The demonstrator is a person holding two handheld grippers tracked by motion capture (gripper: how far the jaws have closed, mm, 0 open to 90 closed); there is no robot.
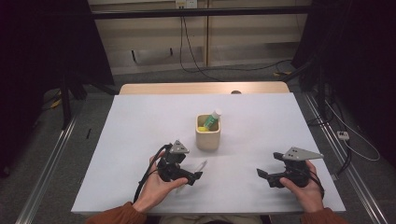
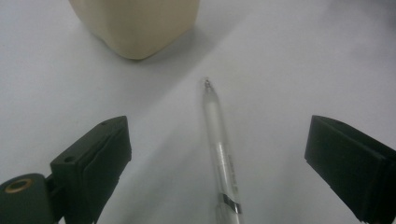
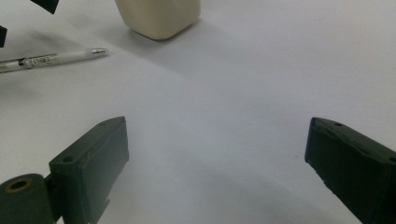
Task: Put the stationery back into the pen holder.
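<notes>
Nearest to the person, at the bottom edge of the high view, two orange-brown sleeves (image 1: 114, 215) come in, and each hand holds a gripper above the white table (image 1: 140, 116). The left gripper (image 1: 192, 177) is at the near left part of the table, and its jaws are spread wide, with nothing pinched between them. In the left gripper view the pen (image 2: 220, 154), clear and white with a small metal band, lies flat on the table in the gap between the two black jaws; it touches neither pad, and its tip points away from the gripper toward the cup. In the high view the pen (image 1: 200, 166) shows just beside the front of the left gripper, lying obliquely. The right gripper (image 1: 261, 173) is at the near right part of the table, well apart from the left one, and its jaws are also spread wide and hold nothing; only bare table surface is between them in the right gripper view. In that view the pen (image 3: 51, 58) lies far at the left, its tip near the base of the cup (image 3: 159, 16). Farther, around the middle of the table, the cream cup (image 1: 208, 135) stands upright, near the pen tip but not touching it. Inside it a green object with a white cap (image 1: 212, 119) leans, and something yellow (image 1: 201, 129) is beside it. Behind the table edge there is a grey floor with black cables (image 1: 196, 65).
</notes>
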